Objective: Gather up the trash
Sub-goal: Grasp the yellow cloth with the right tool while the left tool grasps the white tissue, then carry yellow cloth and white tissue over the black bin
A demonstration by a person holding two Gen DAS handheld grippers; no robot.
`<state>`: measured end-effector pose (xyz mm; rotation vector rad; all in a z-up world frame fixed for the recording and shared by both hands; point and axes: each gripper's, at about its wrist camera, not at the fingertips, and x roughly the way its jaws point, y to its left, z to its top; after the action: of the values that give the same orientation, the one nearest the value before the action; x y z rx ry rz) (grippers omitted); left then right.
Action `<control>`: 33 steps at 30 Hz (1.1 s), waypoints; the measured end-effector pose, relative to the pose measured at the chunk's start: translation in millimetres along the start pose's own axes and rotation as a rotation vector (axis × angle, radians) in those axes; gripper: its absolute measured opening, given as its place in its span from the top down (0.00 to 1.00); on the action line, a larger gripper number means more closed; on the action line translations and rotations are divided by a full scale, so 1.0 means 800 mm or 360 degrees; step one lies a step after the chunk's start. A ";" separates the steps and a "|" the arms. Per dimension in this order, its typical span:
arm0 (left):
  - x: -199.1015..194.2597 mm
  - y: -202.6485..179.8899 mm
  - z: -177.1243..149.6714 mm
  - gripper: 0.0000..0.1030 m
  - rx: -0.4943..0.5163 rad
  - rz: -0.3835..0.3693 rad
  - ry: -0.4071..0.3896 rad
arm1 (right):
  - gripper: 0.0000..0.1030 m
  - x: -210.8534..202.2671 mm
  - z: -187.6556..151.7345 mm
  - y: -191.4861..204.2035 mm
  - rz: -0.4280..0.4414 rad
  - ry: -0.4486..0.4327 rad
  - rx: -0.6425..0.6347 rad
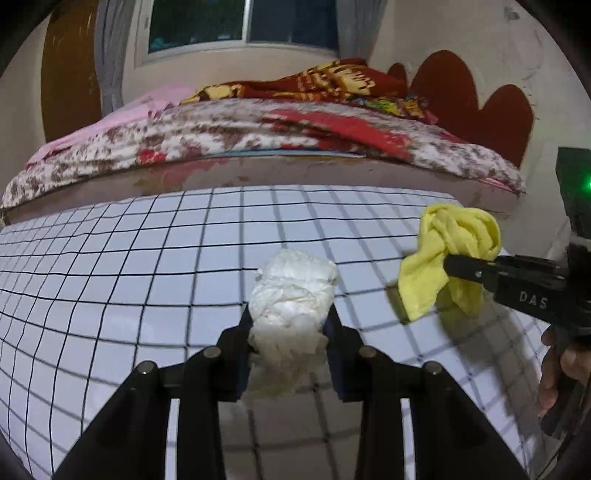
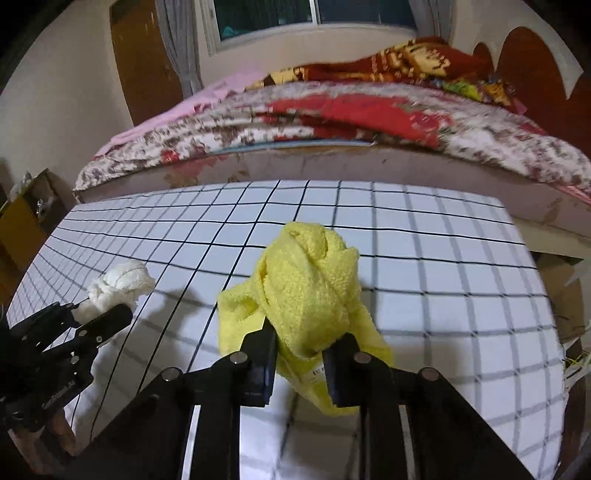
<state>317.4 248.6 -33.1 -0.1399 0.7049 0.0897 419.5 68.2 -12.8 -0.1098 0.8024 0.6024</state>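
My left gripper [image 1: 290,325] is shut on a crumpled white wad [image 1: 293,295] and holds it above the checked table [image 1: 129,258]. It also shows in the right wrist view [image 2: 110,306], with the white wad [image 2: 118,284] at the left. My right gripper [image 2: 301,343] is shut on a crumpled yellow cloth [image 2: 310,288] and holds it above the table [image 2: 443,277]. In the left wrist view the yellow cloth [image 1: 450,254] hangs from the right gripper [image 1: 454,264] at the right, a little above the table.
A bed [image 1: 258,125] with flowered and red blankets runs along the table's far edge. A window [image 1: 243,22] is behind it. A red headboard [image 1: 480,96] is at the right. A yellow cabinet [image 2: 26,218] stands at the left.
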 end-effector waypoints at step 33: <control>-0.176 -0.240 -0.113 0.65 0.0254 -0.0374 -0.0136 | 0.78 -0.354 -0.248 -0.136 -0.0312 -0.0332 0.0300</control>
<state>177.8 40.2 9.3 -0.0649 0.6032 -0.1840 199.0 -215.9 33.5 0.0462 0.6335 0.3441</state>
